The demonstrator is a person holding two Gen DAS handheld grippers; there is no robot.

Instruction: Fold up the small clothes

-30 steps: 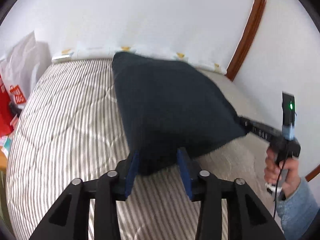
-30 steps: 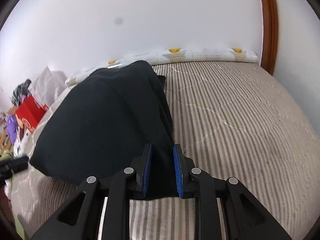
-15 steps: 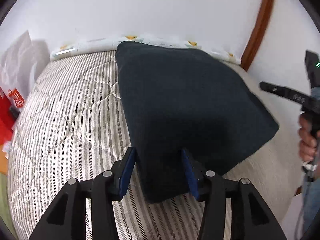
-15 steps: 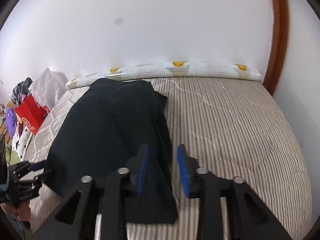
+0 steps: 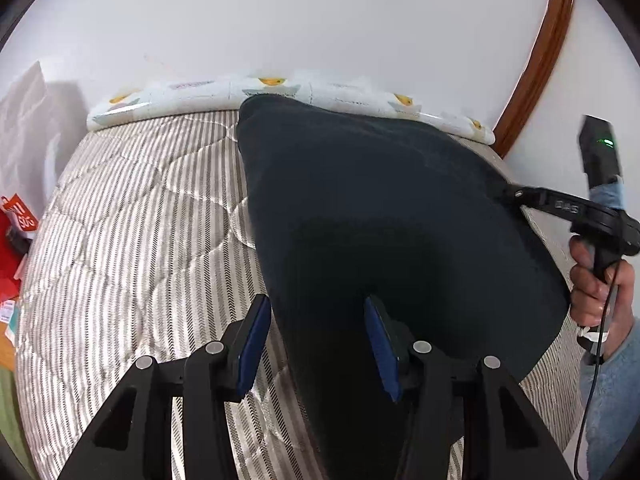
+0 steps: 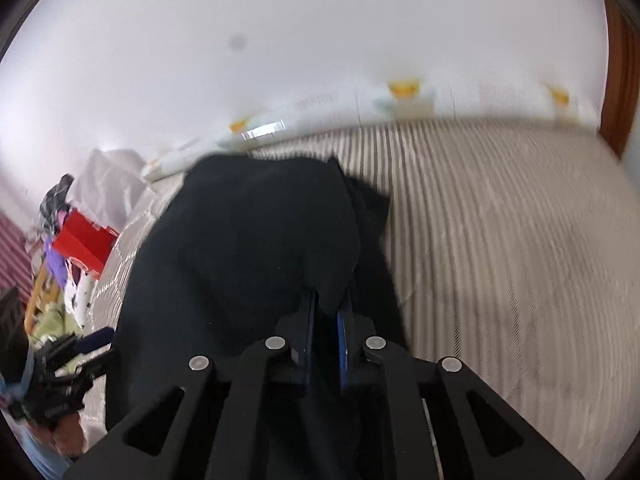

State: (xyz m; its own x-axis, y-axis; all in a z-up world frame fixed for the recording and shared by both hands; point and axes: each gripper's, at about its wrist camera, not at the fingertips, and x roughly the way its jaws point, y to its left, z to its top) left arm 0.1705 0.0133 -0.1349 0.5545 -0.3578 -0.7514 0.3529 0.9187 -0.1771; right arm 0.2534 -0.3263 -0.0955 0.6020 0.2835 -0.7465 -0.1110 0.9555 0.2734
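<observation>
One dark garment [image 5: 380,216] lies on the striped bed [image 5: 132,232]. The left gripper [image 5: 318,344] straddles its near edge, jaws spread. The right gripper [image 6: 325,332] pinches its fabric; no writing is readable.

The dark garment [image 5: 380,208] is soft, matt cloth, lying on a quilted striped mattress cover [image 5: 132,240] of woven fabric with a faint sheen. The left gripper [image 5: 318,344] is matt black plastic (blue pads, bright metal pins), and the door frame [image 5: 536,60] is glossy brown wood.
</observation>
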